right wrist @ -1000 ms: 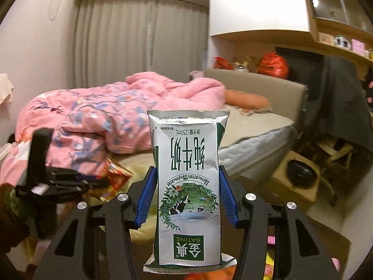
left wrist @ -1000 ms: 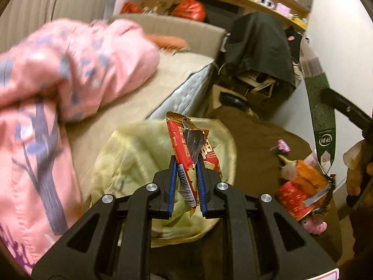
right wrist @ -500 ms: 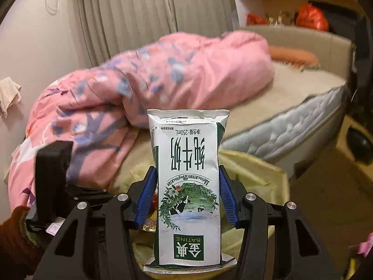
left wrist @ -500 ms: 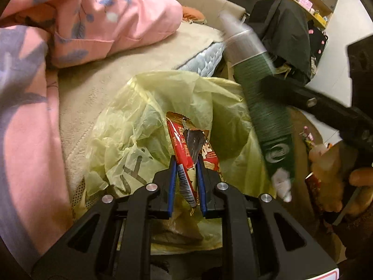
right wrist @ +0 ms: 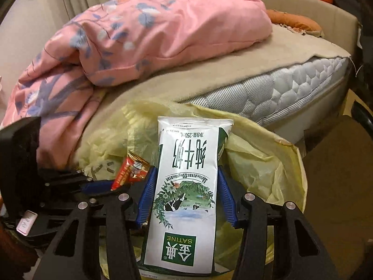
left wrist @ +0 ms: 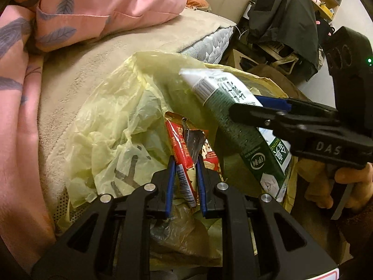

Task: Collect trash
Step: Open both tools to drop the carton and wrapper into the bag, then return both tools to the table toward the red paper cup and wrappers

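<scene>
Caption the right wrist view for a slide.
Right tool holds a milk carton over the yellow trash bag beside the bed.

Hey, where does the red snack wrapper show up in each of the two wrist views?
Left wrist: the red snack wrapper stands at centre, pinched in the left gripper.
Right wrist: the wrapper sits lower left, beside the milk carton in the right gripper.
Shared landmark: the yellow trash bag behind it.

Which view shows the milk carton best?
Right wrist: the milk carton faces the lens, front label whole, between the right claw's pads. The left wrist view shows the carton slanted, side-on, partly hidden by that claw.
</scene>
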Available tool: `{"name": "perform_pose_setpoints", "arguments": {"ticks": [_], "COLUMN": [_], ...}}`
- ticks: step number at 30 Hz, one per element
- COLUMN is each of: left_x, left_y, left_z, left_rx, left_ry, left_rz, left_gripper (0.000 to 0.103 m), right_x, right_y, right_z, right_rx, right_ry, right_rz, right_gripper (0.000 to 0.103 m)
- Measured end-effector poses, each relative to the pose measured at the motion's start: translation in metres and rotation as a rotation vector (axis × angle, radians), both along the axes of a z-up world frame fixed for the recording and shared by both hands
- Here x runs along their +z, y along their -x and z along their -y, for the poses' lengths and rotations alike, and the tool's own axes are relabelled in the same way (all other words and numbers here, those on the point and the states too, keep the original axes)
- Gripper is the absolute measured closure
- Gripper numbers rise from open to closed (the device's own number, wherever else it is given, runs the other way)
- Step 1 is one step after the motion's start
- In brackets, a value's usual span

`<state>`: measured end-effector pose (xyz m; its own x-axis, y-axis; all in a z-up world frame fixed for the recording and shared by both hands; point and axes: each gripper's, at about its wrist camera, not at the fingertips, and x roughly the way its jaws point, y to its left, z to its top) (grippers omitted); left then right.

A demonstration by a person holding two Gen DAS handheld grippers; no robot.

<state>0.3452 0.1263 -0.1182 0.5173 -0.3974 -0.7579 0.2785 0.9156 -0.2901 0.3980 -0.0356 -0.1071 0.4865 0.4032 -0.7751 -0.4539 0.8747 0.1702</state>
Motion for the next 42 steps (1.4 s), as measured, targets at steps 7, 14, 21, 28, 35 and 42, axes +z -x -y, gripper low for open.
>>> {"name": "perform_pose_setpoints", "arguments": {"ticks": [7,14,21,28,35,42], "left_x": [0.002,0.009,0.046,0.084,0.099,0.097], "left_y": [0.007,0.014,0.039,0.076,0.116,0.145], "left_z": [-0.006,-0.015,-0.03,-0.017,0.048,0.116], "left_rx": [0.002,0.011,0.121,0.194,0.104,-0.043], "left_ry": [0.014,0.069,0.066,0.011,-0.005,-0.016], "left_rz": [0.007,-0.007,0.089,0.23,0.273,0.261], "left_gripper": [0.083,0.058,0.054,0.048,0.047,0.047], "right_x": [0.0,0.009,0.043,0.087,0.12,0.126], "right_y": [0.003,0.008,0.031,0.077,0.147,0.208], "right_z": [0.002,-0.006,0.01,0.041,0.1,0.185], "right_rx": [-0.001,0.015,-0.044,-0.078,-0.147,-0.307], "right_ry": [-0.047,-0.069,-0.053,-0.046,0.029,0.111], "right_rz": [-0.005,0.002,0.119,0.21,0.3,0.319], "right_gripper": [0.055,0.055,0.041,0.037,0.037,0.037]}}
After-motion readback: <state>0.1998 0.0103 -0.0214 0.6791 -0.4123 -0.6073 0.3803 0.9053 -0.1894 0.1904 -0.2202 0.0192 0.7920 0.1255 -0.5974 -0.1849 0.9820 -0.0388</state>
